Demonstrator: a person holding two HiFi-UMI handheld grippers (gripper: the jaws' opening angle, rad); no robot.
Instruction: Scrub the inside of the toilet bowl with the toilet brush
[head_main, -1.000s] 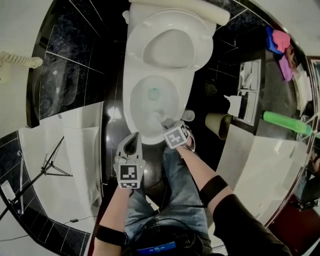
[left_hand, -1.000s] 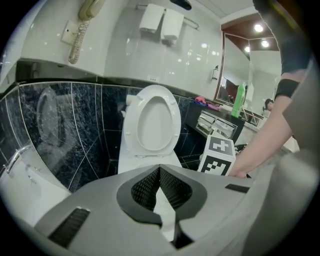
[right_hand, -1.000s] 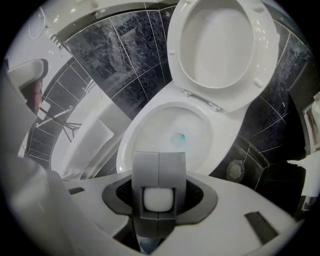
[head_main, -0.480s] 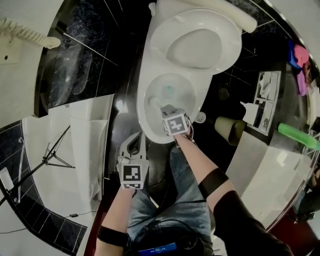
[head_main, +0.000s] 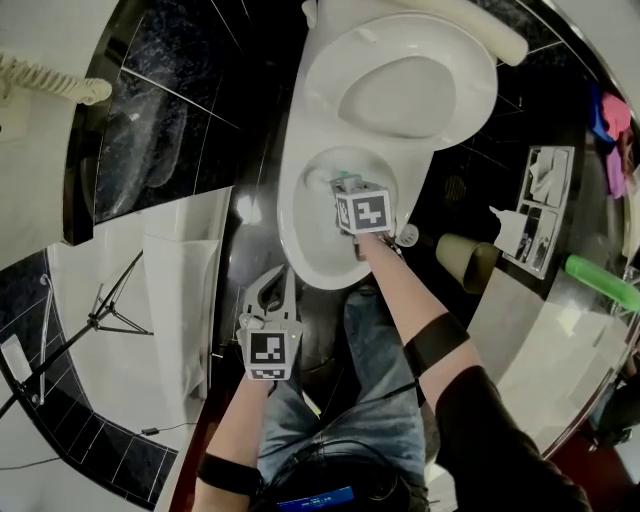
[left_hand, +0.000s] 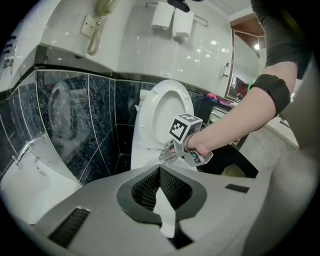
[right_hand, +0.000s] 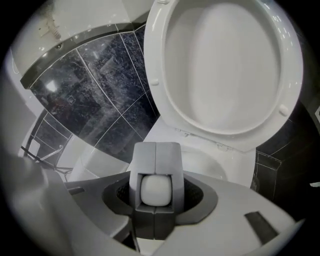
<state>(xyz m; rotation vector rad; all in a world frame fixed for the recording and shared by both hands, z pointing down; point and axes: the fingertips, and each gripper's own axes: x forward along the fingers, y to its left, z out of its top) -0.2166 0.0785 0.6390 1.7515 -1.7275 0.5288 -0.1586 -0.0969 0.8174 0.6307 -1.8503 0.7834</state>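
Two grippers are in play, and only the right one is working. My right forearm reaches out from my body across the near rim of the toilet bowl, with the wrist bent so that the right gripper tips steeply down into the bowl, its marker cube facing up toward my head. In the right gripper view the jaws are clamped on the toilet brush: the rounded white end of its handle sits squeezed between the two grey pads. From my head the brush's lower part is hidden under the gripper, so I cannot tell where its bristles touch the porcelain. The raised seat and lid stand upright beyond the bowl, and they fill the upper part of the right gripper view.

My left forearm lies close along my left thigh, wrist fairly straight. It holds the left gripper low beside the bowl's outer left wall, apart from it and angled moderately downward toward the dark tiled floor. Its jaws are pressed together at the tips with nothing between them. Its camera looks past them at my right hand over the bowl.
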